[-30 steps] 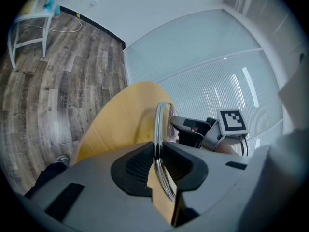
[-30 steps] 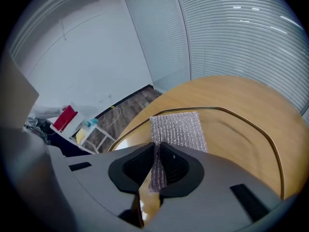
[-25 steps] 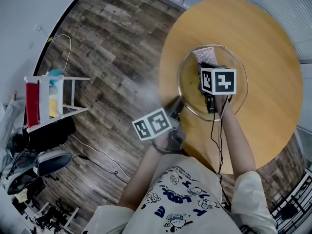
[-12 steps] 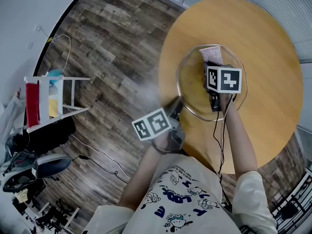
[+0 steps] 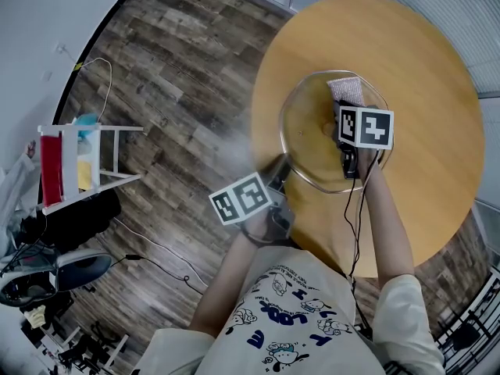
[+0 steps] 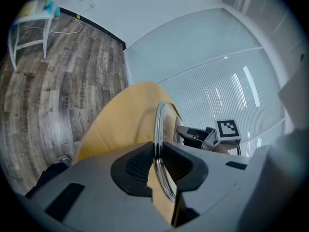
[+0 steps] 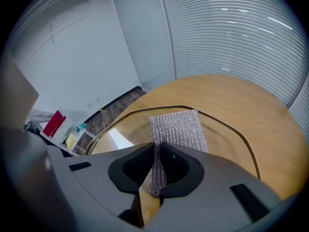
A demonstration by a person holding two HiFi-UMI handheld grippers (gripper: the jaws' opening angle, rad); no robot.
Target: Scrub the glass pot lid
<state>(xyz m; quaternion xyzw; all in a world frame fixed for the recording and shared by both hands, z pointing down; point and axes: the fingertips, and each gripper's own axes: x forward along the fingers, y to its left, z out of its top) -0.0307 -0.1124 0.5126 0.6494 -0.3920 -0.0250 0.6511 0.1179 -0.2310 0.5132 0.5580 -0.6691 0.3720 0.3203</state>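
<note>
Glass pot lid (image 5: pixel 308 143) on round desk (image 5: pixel 426 69), toward its left edge; near rim clamped in left claw (image 6: pixel 158 153); silver mesh scrub pad (image 7: pixel 178 127) on lid's far part, near end pinched in right claw (image 7: pixel 157 170); wood floor (image 5: pixel 172 69) beyond

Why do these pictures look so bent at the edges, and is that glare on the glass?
Head view: the wide lens bows the dark plank floor and round wooden table. Left gripper view: white glare streaks on the window blinds. Right gripper view: yes, a pale reflection on the clear glass pot lid, left of the sharp silvery mesh cloth.
</note>
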